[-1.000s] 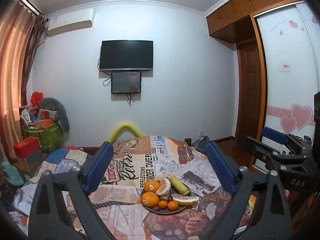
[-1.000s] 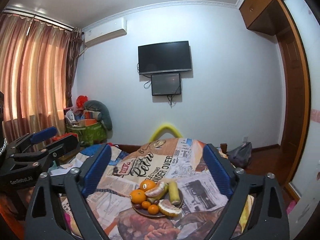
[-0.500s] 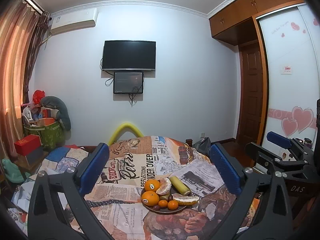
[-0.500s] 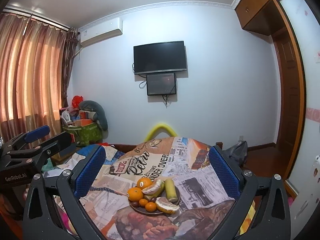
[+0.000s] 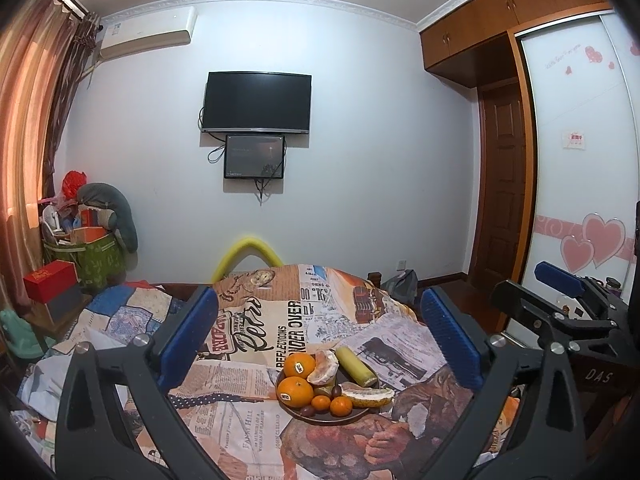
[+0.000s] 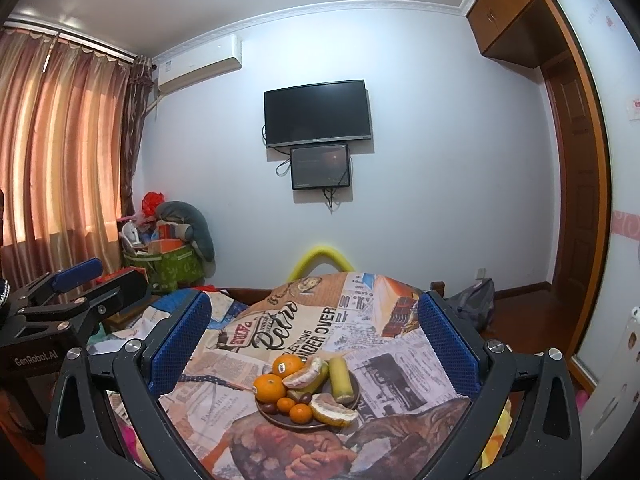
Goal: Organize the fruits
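You face a pale bedroom wall with a black wall-mounted television point(image 5: 257, 103), above a table point(image 5: 256, 320) draped in a newspaper-print cloth. Your left gripper point(image 5: 320, 332) has its blue-padded jaws spread wide with nothing between them; your right gripper point(image 6: 314, 334) is spread just as wide, also empty. Both hover short of a dark round plate point(image 5: 320, 417) near the table's front edge. It holds two large oranges point(image 5: 295, 391), small tangerines point(image 5: 341, 406), peeled citrus segments point(image 5: 366, 397) and a yellow-green cylindrical piece point(image 5: 356, 366). Orange curtains point(image 6: 52, 140) hang at left.
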Demonstrator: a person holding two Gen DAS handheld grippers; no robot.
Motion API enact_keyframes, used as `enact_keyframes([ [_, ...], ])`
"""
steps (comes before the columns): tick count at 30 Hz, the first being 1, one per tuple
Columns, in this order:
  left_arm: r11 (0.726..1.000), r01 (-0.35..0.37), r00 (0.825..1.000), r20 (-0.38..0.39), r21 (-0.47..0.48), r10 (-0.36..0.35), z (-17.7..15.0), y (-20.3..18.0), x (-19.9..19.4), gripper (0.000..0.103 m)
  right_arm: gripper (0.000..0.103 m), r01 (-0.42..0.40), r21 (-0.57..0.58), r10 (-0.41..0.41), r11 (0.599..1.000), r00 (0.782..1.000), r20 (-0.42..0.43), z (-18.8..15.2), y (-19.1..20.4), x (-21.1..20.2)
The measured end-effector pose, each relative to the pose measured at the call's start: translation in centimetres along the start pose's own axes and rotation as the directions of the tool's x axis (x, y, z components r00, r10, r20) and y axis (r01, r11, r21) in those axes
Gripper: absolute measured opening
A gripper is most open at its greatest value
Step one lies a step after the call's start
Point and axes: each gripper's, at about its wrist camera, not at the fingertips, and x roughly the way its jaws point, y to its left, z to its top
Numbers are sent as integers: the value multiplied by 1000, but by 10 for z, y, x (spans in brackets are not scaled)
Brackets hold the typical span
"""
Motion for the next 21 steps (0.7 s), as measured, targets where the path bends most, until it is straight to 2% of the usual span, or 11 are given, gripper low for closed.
enact_keyframes([
  [21, 1000, 25, 999, -24, 2, -25, 1, -3, 2, 103, 103, 8, 1, -8, 1000, 1000, -4, 5, -1, -1],
])
